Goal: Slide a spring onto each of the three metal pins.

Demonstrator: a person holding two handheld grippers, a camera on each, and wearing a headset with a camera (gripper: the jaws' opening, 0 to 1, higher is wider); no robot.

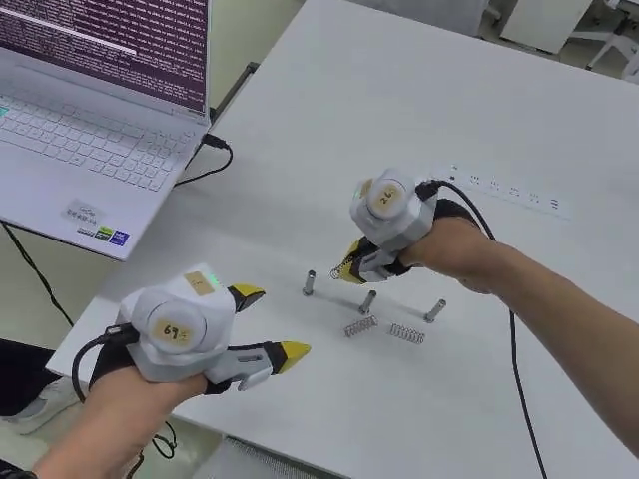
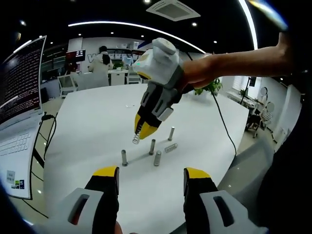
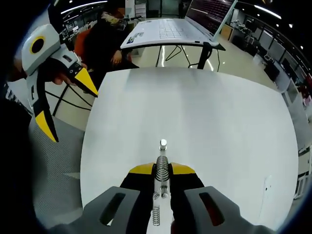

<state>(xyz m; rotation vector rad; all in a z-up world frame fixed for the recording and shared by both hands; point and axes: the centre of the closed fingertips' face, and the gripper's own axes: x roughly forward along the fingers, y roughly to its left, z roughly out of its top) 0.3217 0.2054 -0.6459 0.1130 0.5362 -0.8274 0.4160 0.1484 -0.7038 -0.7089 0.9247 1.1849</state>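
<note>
White worktop (image 1: 419,90), bare and bright. The right hand-held gripper (image 1: 346,270) is clamped on a spring (image 3: 162,168), coil poking past the yellow tips, just short of the left pin (image 1: 310,282), not yet on it. Middle pin (image 1: 367,301) and right pin (image 1: 435,310) stand upright and bare. Two springs lie flat near them, one loose spring (image 1: 360,325) and a second loose spring (image 1: 406,333). The left hand-held gripper (image 1: 270,321) hovers by the near edge, jaws wide apart, holding nothing. An open laptop (image 1: 90,120) sits at the far-left corner, a power strip (image 1: 509,190) to the right. Beyond is an office under ceiling lights, with a person (image 2: 101,61) standing at the back.
</note>
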